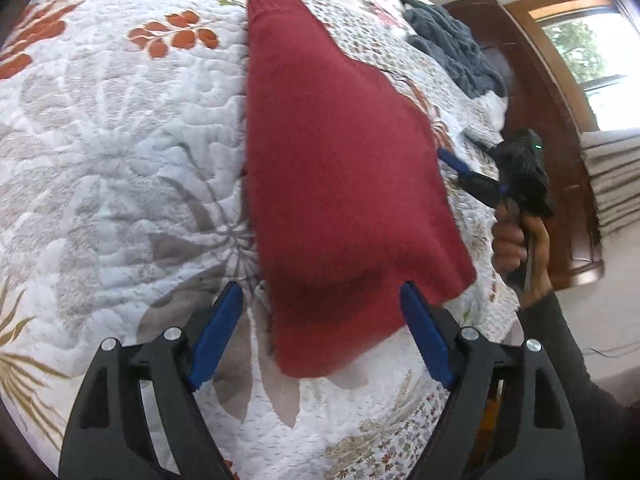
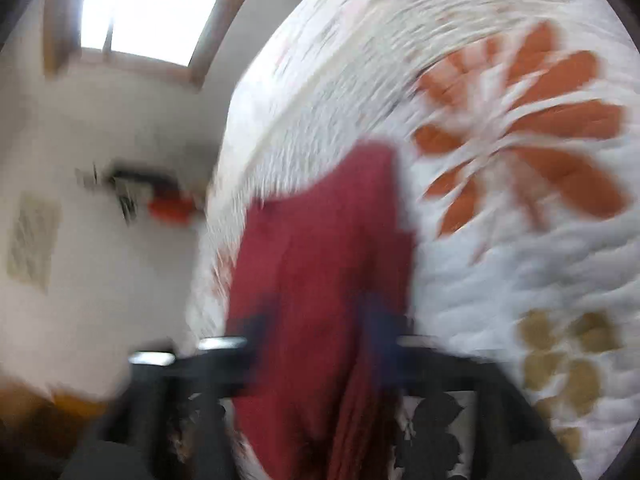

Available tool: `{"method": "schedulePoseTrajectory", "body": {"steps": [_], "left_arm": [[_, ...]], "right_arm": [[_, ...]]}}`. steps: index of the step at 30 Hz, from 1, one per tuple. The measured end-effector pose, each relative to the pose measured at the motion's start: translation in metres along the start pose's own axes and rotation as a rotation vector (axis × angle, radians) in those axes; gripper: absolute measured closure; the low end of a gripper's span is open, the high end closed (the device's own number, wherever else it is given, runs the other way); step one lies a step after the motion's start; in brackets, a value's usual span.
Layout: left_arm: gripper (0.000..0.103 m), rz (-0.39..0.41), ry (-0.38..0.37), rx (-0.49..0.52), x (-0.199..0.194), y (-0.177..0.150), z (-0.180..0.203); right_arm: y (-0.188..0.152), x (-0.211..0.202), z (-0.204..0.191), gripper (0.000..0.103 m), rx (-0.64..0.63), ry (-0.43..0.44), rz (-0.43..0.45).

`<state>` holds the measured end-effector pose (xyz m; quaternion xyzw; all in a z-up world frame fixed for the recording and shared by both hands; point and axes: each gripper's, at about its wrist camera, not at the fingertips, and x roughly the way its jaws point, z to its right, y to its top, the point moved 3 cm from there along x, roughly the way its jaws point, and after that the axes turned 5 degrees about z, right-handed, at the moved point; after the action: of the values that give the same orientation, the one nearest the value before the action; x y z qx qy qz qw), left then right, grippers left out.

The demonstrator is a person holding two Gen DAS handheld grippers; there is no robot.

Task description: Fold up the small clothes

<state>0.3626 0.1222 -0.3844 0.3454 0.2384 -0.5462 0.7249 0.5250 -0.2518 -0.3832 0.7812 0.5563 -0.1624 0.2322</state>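
On a bed under a quilted floral bedspread (image 1: pixel 100 152), our left tongs (image 1: pixel 320 332) stand wide apart and hold nothing, their blue fingertips (image 1: pixel 218 332) poised on either side of the near end of a red knit sweater (image 1: pixel 332 160). To the left of the sweater the bedspread lies broad and bare, leaving open room on that side. To the right the bed's edge runs close beside the garment, and just past it a dark wooden bed frame (image 1: pixel 536 120), a window (image 1: pixel 588 48) and a pale curtain (image 1: pixel 616 176) crowd the space.

Our right tongs (image 1: pixel 452 160) meet the sweater's right edge, gripped by a hand (image 1: pixel 516 244) in a dark sleeve (image 1: pixel 568 360). The right wrist view is badly smeared, and we cannot tell whether those tongs (image 2: pixel 320 316) are closed on the cloth or merely against it.

A crumpled blue-grey garment (image 1: pixel 452 44) lies near the far right corner of the bed, well apart from the sweater.

The sweater lies in a long, narrow shape down the middle of the bed, its ribbed hem (image 1: pixel 272 0) at the far end and its near end slightly raised and blurred.
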Motion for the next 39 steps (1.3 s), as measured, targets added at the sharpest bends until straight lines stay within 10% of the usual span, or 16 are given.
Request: {"method": "schedulePoseTrajectory", "body": {"steps": [4, 20, 39], "left_arm": [[0.023, -0.008, -0.083, -0.085, 0.013, 0.004, -0.009], [0.021, -0.066, -0.342, -0.256, 0.027, -0.001, -0.033], [0.016, -0.13, -0.279, -0.226, 0.047, -0.006, -0.005]], "right_arm": [[0.015, 0.012, 0.044, 0.019, 0.222, 0.079, -0.104], [0.011, 0.068, 0.015, 0.018, 0.096, 0.023, -0.324], [0.011, 0.113, -0.009, 0.028, 0.081, 0.083, -0.308]]}}
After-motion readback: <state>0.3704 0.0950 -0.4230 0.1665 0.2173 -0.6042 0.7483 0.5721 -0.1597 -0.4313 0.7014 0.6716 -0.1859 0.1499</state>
